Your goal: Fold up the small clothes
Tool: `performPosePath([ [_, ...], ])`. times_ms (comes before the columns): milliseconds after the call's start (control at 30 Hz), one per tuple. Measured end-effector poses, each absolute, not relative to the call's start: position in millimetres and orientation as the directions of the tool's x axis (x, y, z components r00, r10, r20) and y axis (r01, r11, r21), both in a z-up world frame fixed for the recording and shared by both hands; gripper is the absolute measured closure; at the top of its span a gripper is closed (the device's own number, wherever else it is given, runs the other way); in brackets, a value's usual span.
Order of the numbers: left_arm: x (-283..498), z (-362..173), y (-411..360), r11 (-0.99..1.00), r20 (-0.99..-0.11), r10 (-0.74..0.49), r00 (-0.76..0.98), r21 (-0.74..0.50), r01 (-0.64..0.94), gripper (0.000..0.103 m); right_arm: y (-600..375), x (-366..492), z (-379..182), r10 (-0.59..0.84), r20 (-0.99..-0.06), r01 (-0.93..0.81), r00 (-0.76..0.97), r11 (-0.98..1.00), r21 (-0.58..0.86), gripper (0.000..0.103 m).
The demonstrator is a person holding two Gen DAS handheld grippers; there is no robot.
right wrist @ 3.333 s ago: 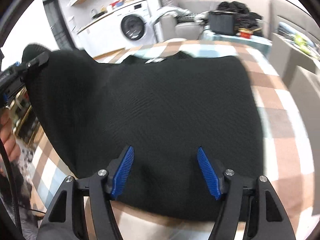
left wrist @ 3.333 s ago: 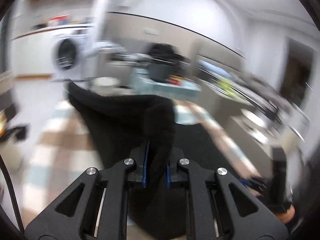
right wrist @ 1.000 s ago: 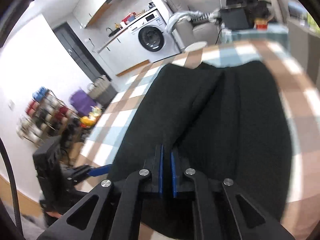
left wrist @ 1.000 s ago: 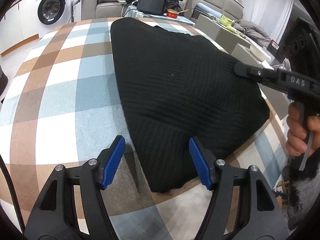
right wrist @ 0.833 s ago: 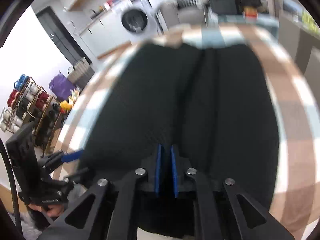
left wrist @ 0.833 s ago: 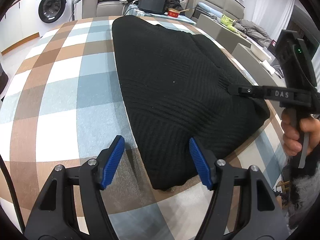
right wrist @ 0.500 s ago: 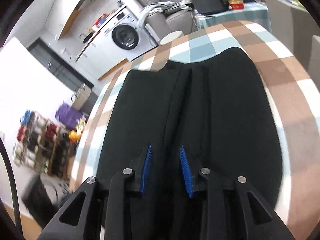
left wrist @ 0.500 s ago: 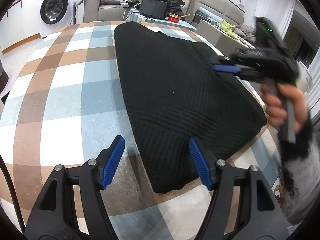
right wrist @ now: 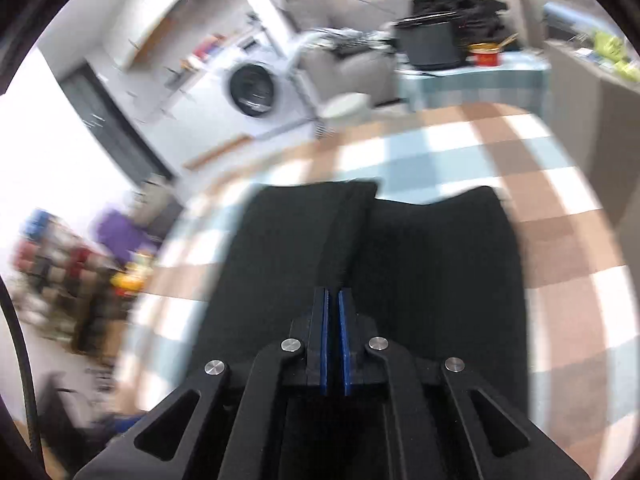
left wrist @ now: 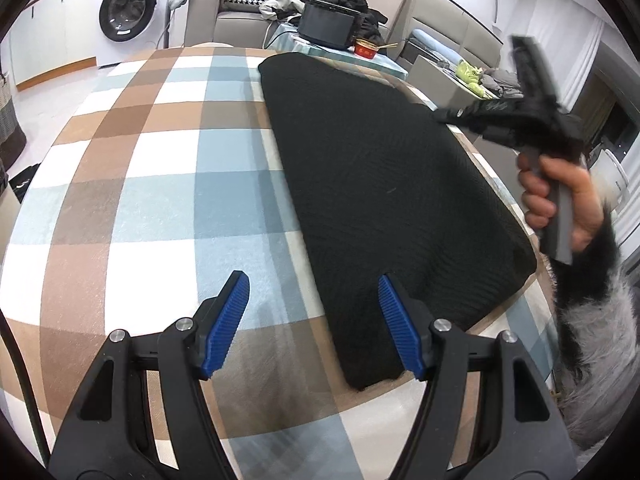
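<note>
one black garment (left wrist: 384, 184) lies on one checked bench (left wrist: 152, 184). two grippers: left gripper (left wrist: 314, 320), right gripper (right wrist: 333, 312). behind stand one washing machine (left wrist: 124, 12), one black pot (left wrist: 326, 24), one red bowl (left wrist: 366, 48).

No legible text/labels/nos. anywhere; washing machine (left wrist: 124, 12) panel print too small.

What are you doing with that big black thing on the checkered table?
A person is folding a black knitted garment that lies flat on the checkered tablecloth. They hold a gripper tool in each hand. The left gripper is open and hangs just above the garment's near corner, touching nothing. The right gripper has just closed, with nothing visible between its blue pads, and the right hand holds it in the air over the garment's right side. The sides look folded in already.
</note>
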State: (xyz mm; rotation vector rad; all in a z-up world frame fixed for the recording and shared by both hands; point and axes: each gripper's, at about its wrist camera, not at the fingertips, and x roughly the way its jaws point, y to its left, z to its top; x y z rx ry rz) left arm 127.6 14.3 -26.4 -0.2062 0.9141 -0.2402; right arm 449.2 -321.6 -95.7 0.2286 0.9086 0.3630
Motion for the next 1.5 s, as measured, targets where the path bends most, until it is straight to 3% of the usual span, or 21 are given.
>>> performPosePath([
  [167, 127, -28, 7, 0.957, -0.761, -0.286, 0.583, -0.26, 0.131, 0.038, -338, 431, -115, 0.52, -0.734, -0.205, 0.437, 0.852, 0.481, 0.095],
  [300, 127, -31, 11, 0.954, -0.761, -0.291, 0.58, -0.28, 0.111, 0.038, -334, 370, -112, 0.585, -0.709, -0.301, 0.394, 0.811, 0.501, 0.078],
  [400, 131, -35, 10, 0.951, -0.764, -0.297, 0.573, -0.289, 0.108, 0.038, -333, 327, -111, 0.6, -0.715, -0.345, 0.36, 0.797, 0.495, 0.076],
  [500, 133, -35, 4, 0.95, -0.763, -0.306, 0.57, -0.283, 0.13, 0.038, -327, 301, -116, 0.616, -0.712, -0.381, 0.337, 0.78, 0.496, 0.063],
  [567, 135, -34, -1, 0.949, -0.761, -0.312, 0.568, -0.28, 0.146, 0.038, -320, 292, -118, 0.595, -0.723, -0.415, 0.351, 0.791, 0.45, 0.064],
  [633, 135, -33, -3, 0.949, -0.761, -0.311, 0.569, -0.275, 0.152, 0.038, -312, 285, -116, 0.54, -0.749, -0.435, 0.383, 0.821, 0.37, 0.095],
  [733, 131, -29, -2, 0.95, -0.755, -0.31, 0.578, -0.274, 0.151, 0.038, -304, 277, -96, 0.553, -0.711, -0.477, 0.434, 0.811, 0.339, 0.096],
  [867, 130, -32, 3, 0.952, -0.76, -0.301, 0.576, -0.279, 0.129, 0.038, -306, 276, -109, 0.48, -0.786, -0.449, 0.391, 0.844, 0.292, 0.095],
  [967, 132, -36, 3, 0.949, -0.764, -0.308, 0.566, -0.288, 0.127, 0.038, -313, 282, -120, 0.505, -0.784, -0.424, 0.362, 0.838, 0.344, 0.089],
  [1033, 132, -36, 2, 0.95, -0.767, -0.307, 0.564, -0.28, 0.136, 0.038, -324, 286, -117, 0.546, -0.745, -0.409, 0.384, 0.824, 0.393, 0.064],
  [1100, 132, -36, 1, 0.95, -0.765, -0.31, 0.565, -0.278, 0.144, 0.038, -335, 295, -117, 0.566, -0.717, -0.372, 0.408, 0.82, 0.436, 0.054],
  [1333, 135, -37, 8, 0.952, -0.767, -0.3, 0.567, -0.278, 0.127, 0.038, -347, 337, -138, 0.668, -0.661, -0.291, 0.342, 0.744, 0.601, 0.052],
  [1500, 138, -39, 10, 0.952, -0.77, -0.298, 0.564, -0.285, 0.114, 0.038, -322, 377, -142, 0.672, -0.662, -0.305, 0.332, 0.741, 0.598, 0.052],
])
